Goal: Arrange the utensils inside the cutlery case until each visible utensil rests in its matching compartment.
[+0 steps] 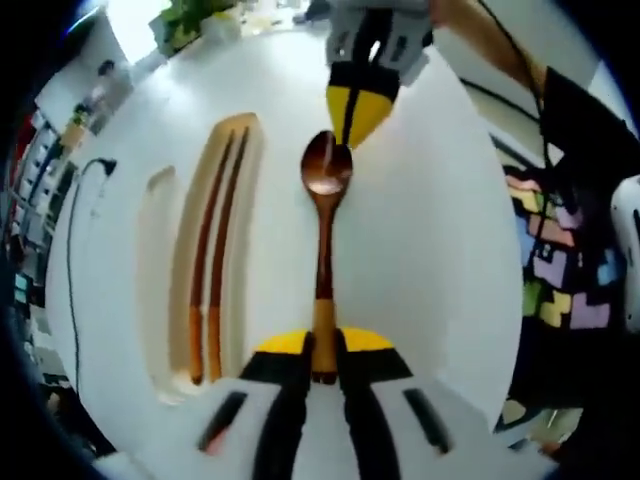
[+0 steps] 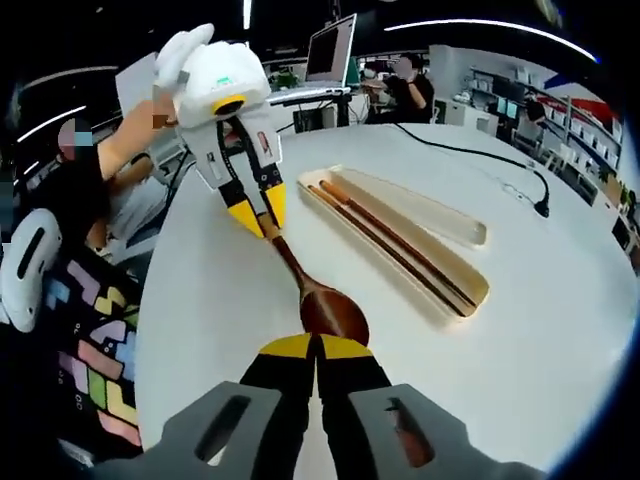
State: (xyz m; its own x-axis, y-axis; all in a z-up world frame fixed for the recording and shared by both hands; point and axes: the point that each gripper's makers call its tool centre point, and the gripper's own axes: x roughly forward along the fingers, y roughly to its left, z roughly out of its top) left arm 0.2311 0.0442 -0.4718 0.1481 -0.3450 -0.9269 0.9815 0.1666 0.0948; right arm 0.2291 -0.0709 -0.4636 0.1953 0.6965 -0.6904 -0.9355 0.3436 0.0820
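The left gripper (image 1: 323,372) clamps the wooden spoon's (image 1: 325,215) handle end, bowl at twelve o'clock. There the right gripper (image 1: 352,125), jaws together, touches it; the chopsticks (image 1: 212,265) lie in the cutlery case (image 1: 240,240) at nine o'clock

The spoon (image 1: 325,215) handle's end is hidden between the left gripper (image 1: 323,372) jaws

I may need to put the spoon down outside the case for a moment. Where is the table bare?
Bare table lies beyond the cutlery case, toward the black cable, and on the spoon side toward the person. It is crowded between both tongs, left and right, meeting on the spoon beside the chopsticks.
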